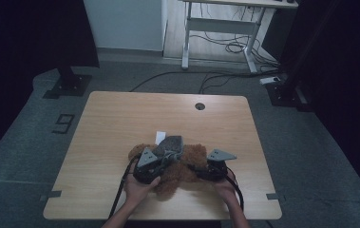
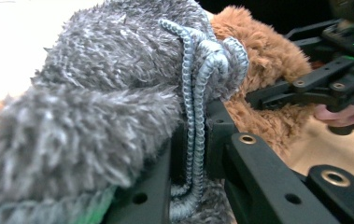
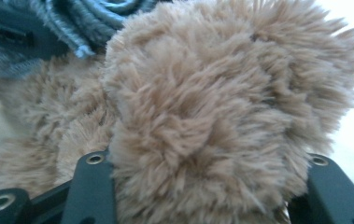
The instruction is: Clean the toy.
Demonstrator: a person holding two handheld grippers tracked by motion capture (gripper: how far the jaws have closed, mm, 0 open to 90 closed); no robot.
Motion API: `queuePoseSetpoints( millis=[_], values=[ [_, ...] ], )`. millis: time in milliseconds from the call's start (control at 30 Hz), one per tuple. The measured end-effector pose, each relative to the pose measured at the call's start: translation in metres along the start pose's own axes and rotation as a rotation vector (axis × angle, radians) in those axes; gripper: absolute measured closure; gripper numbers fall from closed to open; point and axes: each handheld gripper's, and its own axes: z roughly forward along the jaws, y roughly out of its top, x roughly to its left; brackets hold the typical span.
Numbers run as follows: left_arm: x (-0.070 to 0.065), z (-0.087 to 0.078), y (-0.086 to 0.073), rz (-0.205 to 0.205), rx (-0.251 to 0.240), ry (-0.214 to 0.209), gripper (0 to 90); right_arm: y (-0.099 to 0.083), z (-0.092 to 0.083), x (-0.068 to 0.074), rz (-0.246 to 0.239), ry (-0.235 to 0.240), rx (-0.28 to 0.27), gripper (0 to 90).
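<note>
A brown plush toy [image 1: 194,153] lies on the wooden table [image 1: 120,123] near its front edge. Over it sits a grey fuzzy cloth piece [image 1: 170,142] with a grey-blue cord [image 2: 193,116]. My left gripper [image 1: 161,156] comes in from the left, and its jaws [image 2: 195,135] are shut on that cord beside the grey fur [image 2: 95,93]. My right gripper [image 1: 194,167] reaches in from the right. A rounded brown furry part of the toy [image 3: 212,107] bulges between the right gripper's [image 3: 207,186] two jaws, which press on both its sides.
A small white slip [image 1: 160,137] lies on the table just behind the toy. A round cable hole [image 1: 200,106] sits near the table's far edge. Beyond the table stand a white desk frame [image 1: 220,28] and loose cables on the floor [image 1: 225,76].
</note>
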Motion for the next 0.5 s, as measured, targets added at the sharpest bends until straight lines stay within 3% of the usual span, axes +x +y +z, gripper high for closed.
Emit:
queuePoseSetpoints(
  millis=[67,133,200,267,367,500],
  values=[
    [0.004,0.007,0.005,0.0,0.007,0.005,81.9,0.002,0.002,0.002,-0.034,-0.054,-0.006,47.2],
    [0.008,0.01,0.01,-0.026,0.012,-0.013,81.8,0.002,0.003,0.001,-0.044,-0.09,-0.021,47.3],
    [0.009,0.009,0.017,-0.059,0.014,-0.034,81.7,0.0,0.004,0.0,-0.041,-0.098,-0.038,47.3],
    [0.005,0.004,0.025,-0.063,-0.003,-0.044,81.6,-0.002,0.003,-0.001,-0.044,-0.095,-0.048,47.2],
    [-0.008,-0.005,0.041,-0.047,-0.051,-0.063,81.6,-0.004,0.001,0.0,-0.05,-0.091,-0.057,46.8],
    [-0.035,-0.002,0.067,0.025,-0.074,-0.084,81.4,-0.006,-0.001,0.004,-0.064,-0.102,-0.076,46.5]
  ],
)
